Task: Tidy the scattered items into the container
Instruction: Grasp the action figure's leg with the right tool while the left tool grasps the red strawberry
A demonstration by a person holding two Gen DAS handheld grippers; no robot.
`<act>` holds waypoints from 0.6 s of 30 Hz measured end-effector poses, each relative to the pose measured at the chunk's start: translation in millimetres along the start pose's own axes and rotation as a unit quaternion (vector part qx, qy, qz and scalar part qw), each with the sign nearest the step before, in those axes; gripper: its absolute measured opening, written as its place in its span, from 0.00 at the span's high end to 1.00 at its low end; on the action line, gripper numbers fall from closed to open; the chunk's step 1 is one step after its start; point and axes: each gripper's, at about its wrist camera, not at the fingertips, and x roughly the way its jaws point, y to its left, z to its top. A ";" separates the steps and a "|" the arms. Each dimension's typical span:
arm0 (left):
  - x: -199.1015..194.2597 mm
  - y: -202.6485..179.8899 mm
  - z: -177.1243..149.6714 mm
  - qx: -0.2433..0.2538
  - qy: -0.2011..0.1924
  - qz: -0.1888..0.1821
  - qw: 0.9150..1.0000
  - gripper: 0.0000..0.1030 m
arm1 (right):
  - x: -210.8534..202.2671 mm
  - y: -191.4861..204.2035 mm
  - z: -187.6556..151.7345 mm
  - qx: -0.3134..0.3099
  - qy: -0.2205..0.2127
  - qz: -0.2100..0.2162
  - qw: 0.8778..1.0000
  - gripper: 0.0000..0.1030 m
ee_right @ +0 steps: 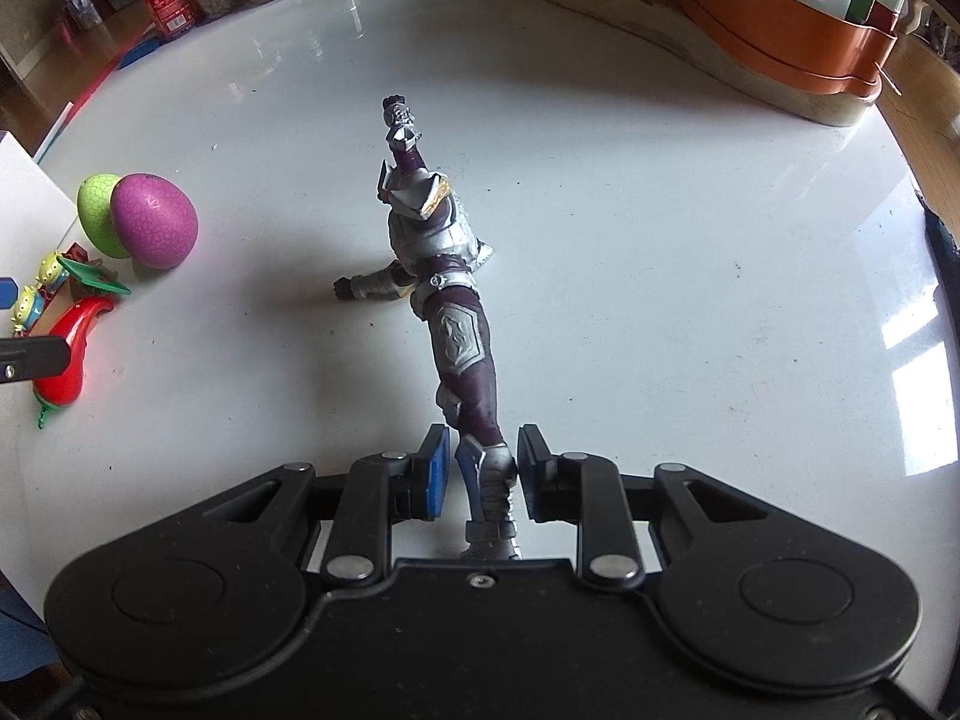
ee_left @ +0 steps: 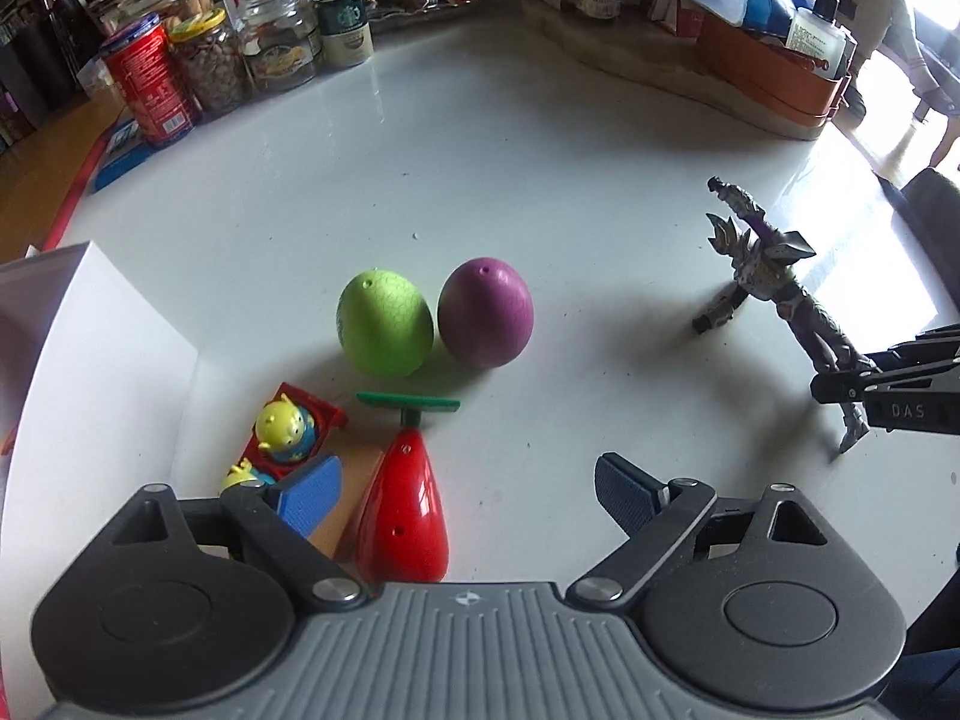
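A silver and purple action figure [ee_right: 447, 276] lies on the white table, with its lower leg between the pads of my right gripper [ee_right: 483, 468]; the jaws stand a little apart, with small gaps to the leg. The figure also shows in the left wrist view [ee_left: 774, 282], where the right gripper [ee_left: 864, 390] reaches it from the right. My left gripper [ee_left: 474, 498] is wide open over a red chilli toy [ee_left: 402, 516]. A green egg [ee_left: 385, 324], a purple egg [ee_left: 486, 312] and green alien toys [ee_left: 285, 432] lie beside a white box [ee_left: 78, 360].
Jars and a red can [ee_left: 153, 84] stand at the table's far left. An orange tray [ee_left: 774, 78] with bottles sits far right on a wooden board. Snack packets lie along the back. The table edge curves at the right.
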 end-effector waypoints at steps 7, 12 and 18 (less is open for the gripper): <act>5.3 -7.6 -6.7 -0.005 0.009 0.027 1.000 0.11 | -1.7 -3.6 12.8 0.004 -0.005 0.013 1.000 0.75; 19.7 -14.2 -9.8 -0.012 0.026 0.039 0.999 0.11 | 2.3 0.1 27.1 0.008 -0.005 0.012 1.000 0.75; 41.4 -15.2 -18.6 -0.013 0.046 0.064 0.997 0.09 | 0.9 0.5 27.6 0.006 -0.006 0.013 1.000 0.75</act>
